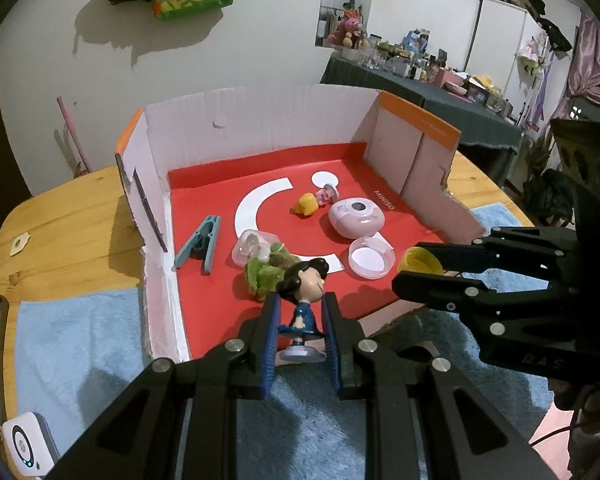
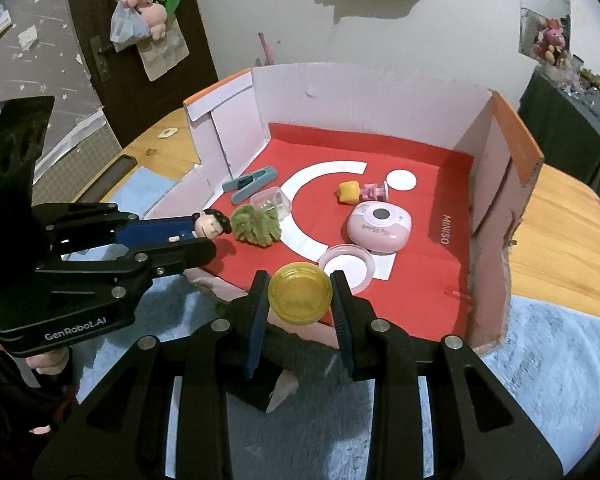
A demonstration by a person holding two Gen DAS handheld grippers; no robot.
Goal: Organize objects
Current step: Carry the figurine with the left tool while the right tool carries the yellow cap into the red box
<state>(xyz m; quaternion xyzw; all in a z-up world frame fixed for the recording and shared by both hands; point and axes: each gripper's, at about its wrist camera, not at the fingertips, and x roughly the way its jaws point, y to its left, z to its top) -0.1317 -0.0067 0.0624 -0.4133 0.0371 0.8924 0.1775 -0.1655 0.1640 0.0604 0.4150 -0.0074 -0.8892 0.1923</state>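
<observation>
Figurine (image 1: 300, 312) stands gripped upright in the left tool (image 1: 300, 334) at the box's (image 1: 260, 120) open front edge; only the right view shows the door (image 2: 100, 40). The right tool (image 2: 300, 300) grips a yellow cap (image 2: 300, 298) near a green plush (image 2: 256, 228).

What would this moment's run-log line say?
left gripper: shut on figurine | right gripper: shut on yellow lid | both at box front edge

Both grippers tilt down, side by side. The left gripper (image 1: 300, 320) is clamped on a figurine (image 1: 301, 304), pads tight on its sides. The right gripper (image 2: 300, 300) squeezes a yellow cap (image 2: 300, 294) between its fingers.
</observation>
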